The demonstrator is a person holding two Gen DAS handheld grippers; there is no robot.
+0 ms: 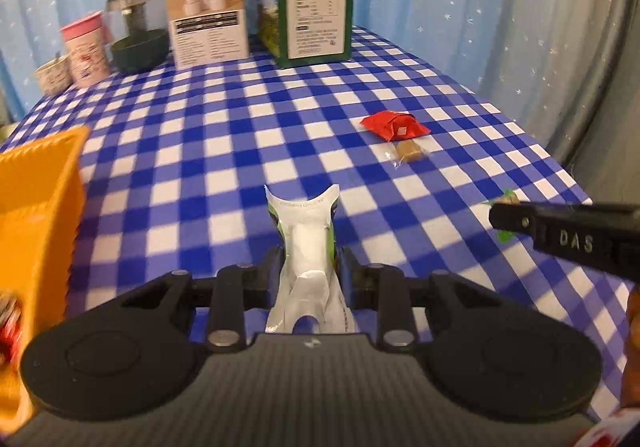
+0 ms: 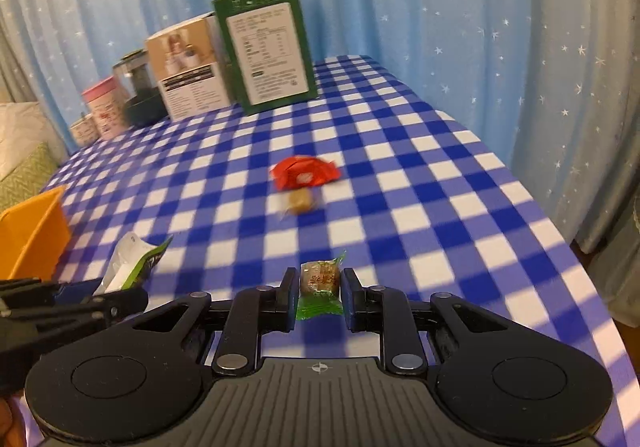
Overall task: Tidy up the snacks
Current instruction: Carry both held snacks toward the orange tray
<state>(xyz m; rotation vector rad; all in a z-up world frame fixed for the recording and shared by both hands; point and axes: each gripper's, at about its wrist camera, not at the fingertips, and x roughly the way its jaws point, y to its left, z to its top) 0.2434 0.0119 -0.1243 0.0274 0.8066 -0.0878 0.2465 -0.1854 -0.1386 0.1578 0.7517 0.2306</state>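
Both grippers are carrying snacks above the checkered table (image 1: 240,119): the left gripper (image 1: 310,267) is pinching a white-green packet (image 1: 308,243), the right gripper (image 2: 318,283) a green-wrapped candy (image 2: 320,279). 2 sweets are lying behind. The slack packet risks slipping before reaching the orange bin (image 1: 36,199).

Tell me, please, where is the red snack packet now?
In both wrist views the red snack packet lies on the checked tablecloth, right of centre, touching the small brown candy just in front of it, and well short of the green box.

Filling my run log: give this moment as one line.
left claw: shut on white-green packet | right claw: shut on green-wrapped candy | on cloth: red packet, brown candy | orange bin: left
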